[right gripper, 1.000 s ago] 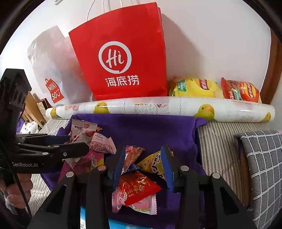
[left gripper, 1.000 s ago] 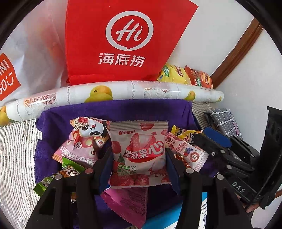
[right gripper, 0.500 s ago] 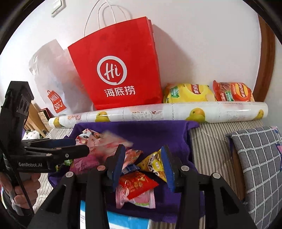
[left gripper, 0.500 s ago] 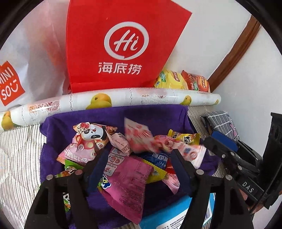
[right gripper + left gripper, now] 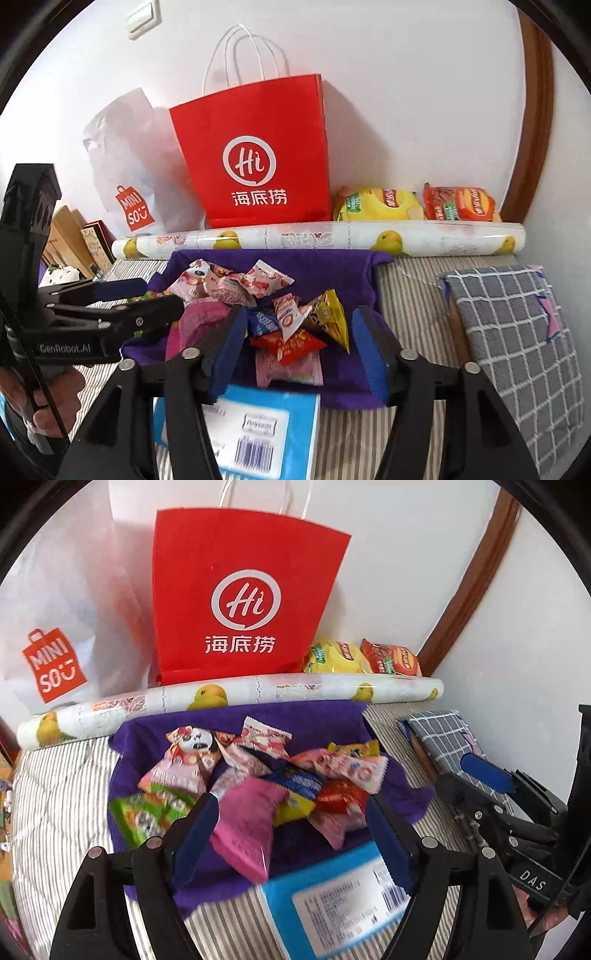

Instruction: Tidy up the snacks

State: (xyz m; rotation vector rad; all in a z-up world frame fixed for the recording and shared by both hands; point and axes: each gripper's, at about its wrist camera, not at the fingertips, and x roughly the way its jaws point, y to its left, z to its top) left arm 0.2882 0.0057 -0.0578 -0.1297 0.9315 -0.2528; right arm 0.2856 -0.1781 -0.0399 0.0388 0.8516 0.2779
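Note:
A heap of small snack packets (image 5: pixel 280 779) lies on a purple cloth (image 5: pixel 317 716) spread over striped bedding. At the heap's back rests a white and red strawberry packet (image 5: pixel 264 740), and a pink packet (image 5: pixel 247 819) lies at the front. My left gripper (image 5: pixel 291 834) hovers above the heap's near side with its jaws opening and nothing between them. In the right wrist view, my right gripper (image 5: pixel 301 349) also hangs over the snack packets (image 5: pixel 291 325), jaws opening and holding nothing. The left gripper (image 5: pixel 159 295) shows at the left there, and the right gripper (image 5: pixel 458 775) at the right of the left view.
A red paper bag (image 5: pixel 255 147) and a white plastic bag (image 5: pixel 55 627) stand against the wall behind a rolled fruit-print sheet (image 5: pixel 295 686). Yellow (image 5: pixel 376 203) and orange chip bags (image 5: pixel 461 205) lie beside them. A blue box (image 5: pixel 266 424) sits nearest, a checked cushion (image 5: pixel 517 332) right.
The left gripper let go of the strawberry packet, which dropped onto the back of the heap. Both grippers rose and drew back from the cloth, and both sets of jaws spread wider.

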